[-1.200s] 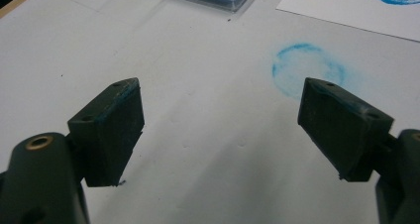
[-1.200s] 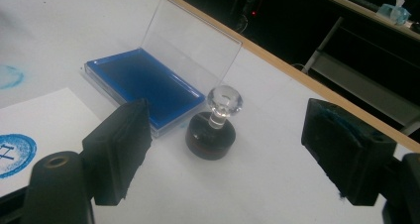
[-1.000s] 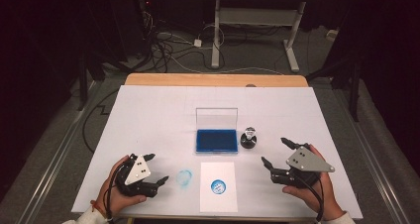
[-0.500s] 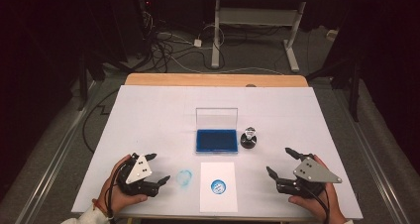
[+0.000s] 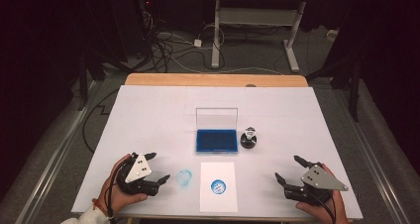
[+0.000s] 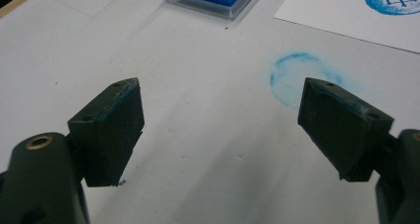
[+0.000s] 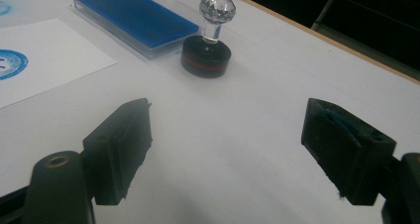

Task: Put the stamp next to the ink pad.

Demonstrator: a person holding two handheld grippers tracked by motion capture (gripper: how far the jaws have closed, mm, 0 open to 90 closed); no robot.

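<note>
The stamp [image 5: 248, 139] stands upright just right of the ink pad [image 5: 216, 140], set aside now the paper [image 5: 218, 187] in front of the pad bears its print. Both the left gripper [image 5: 157, 167] and right gripper [image 5: 288, 169] rest released, holding nothing.

The table [image 5: 148, 115] is bare between the right gripper [image 5: 289, 170] and the stamp [image 5: 248, 139]. The ink pad [image 5: 216, 140] with its upright clear lid [image 5: 216, 118] stands just beside the stamp, blocking that side.
</note>
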